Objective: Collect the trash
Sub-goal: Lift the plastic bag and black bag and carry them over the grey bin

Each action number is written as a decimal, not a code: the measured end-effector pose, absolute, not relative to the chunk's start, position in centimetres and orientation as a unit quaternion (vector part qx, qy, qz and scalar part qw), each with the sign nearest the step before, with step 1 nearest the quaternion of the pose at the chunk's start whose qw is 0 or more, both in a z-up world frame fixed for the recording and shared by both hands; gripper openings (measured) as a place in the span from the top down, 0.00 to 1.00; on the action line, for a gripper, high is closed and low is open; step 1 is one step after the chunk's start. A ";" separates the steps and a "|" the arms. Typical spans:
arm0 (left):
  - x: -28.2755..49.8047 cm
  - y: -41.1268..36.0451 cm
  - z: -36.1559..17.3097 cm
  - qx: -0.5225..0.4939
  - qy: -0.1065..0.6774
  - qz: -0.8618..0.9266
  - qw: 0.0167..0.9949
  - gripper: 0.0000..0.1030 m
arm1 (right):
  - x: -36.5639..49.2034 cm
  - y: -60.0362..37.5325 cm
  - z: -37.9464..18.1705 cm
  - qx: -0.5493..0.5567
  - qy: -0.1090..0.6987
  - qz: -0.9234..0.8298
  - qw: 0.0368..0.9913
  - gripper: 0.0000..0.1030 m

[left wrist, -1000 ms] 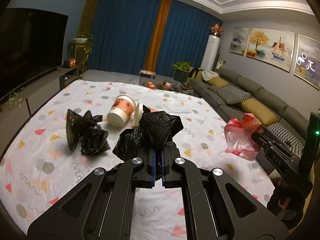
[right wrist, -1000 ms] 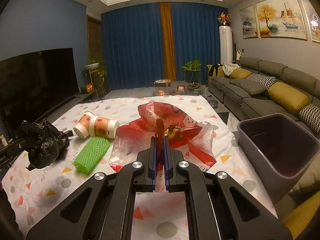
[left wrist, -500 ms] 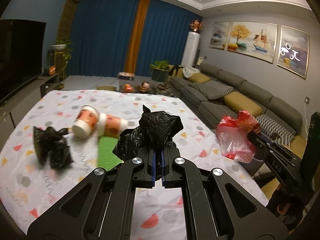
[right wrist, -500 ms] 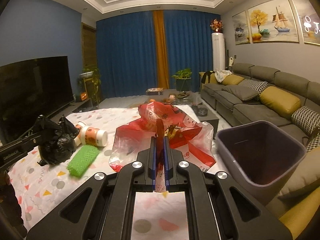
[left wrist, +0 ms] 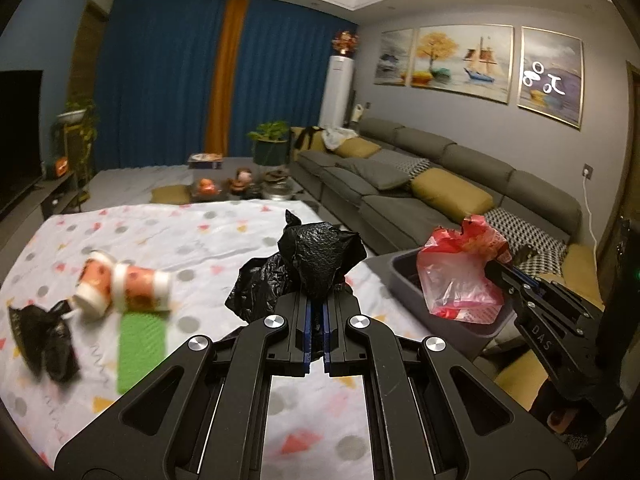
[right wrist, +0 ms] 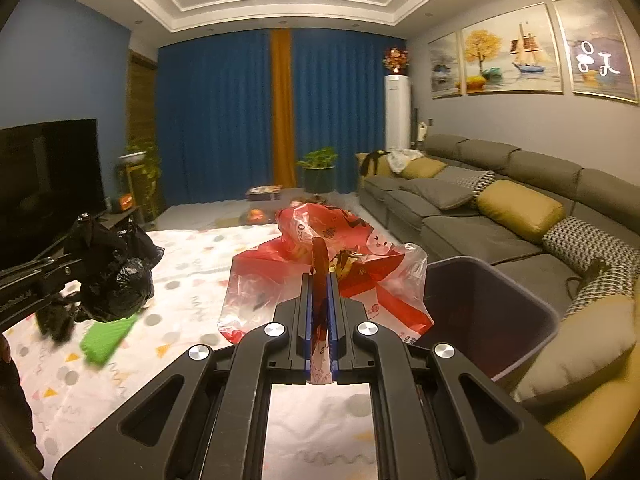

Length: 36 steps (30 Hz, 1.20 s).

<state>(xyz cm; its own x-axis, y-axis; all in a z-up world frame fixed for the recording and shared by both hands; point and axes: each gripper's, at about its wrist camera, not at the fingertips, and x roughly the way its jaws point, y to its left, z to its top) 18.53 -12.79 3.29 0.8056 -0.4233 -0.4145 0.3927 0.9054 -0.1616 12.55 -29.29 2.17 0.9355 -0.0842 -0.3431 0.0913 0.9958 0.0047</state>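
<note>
The crumpled black bag (left wrist: pixel 316 260) sat pinched in my left claw (left wrist: pixel 316 316), its blue pads pressed tight on the plastic, and it hung clear above the desk (left wrist: pixel 224 232) with its white, triangle-and-dot cloth. From the right camera I saw that same black bag (right wrist: pixel 116 276) held out at the left of the view, just above the green foam net (right wrist: pixel 108 334).

My right claw (right wrist: pixel 320 320) was clamped on the red and clear plastic bag (right wrist: pixel 320 264), a strip of it squeezed between the pads while the rest billowed out in front. In the left view that red bag (left wrist: pixel 460 276) hung over the near rim of the grey bin (left wrist: pixel 404 276), which stood off the right edge of the desk, just beside the sofa (left wrist: pixel 432 184). The right camera showed the bin (right wrist: pixel 532 304) open and dark inside, immediately right of the bag.

Other trash lay on the cloth: two orange-and-white paper cups (left wrist: pixel 124 284) on their sides, one nested in the other, the green foam net (left wrist: pixel 142 346) just below them, and a second crumpled black bag (left wrist: pixel 44 336) at the far left, all blurred in the left view.

Beyond the desk I saw blue curtains (right wrist: pixel 216 120) with an orange strip between them, and a dark television (right wrist: pixel 44 176) on the left.
</note>
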 end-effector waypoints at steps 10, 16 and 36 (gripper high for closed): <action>20.0 -19.8 3.9 -0.008 0.222 -0.271 0.937 0.97 | 12.9 -33.8 2.3 0.019 0.167 -0.100 0.981 0.93; 21.2 -24.1 3.6 0.001 0.228 -0.307 0.924 0.97 | 13.1 -36.6 2.2 0.028 0.167 -0.136 0.976 0.93; 23.3 -31.2 2.2 0.021 0.239 -0.361 0.901 0.97 | 14.0 -41.7 1.3 0.046 0.173 -0.186 0.966 0.93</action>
<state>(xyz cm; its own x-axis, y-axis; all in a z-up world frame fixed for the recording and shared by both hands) 23.33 -31.16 2.20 0.6250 -0.6411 -0.4455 0.6613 0.7380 -0.1343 14.04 -41.71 1.29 0.8714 -0.3436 -0.3503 0.3750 0.9267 0.0239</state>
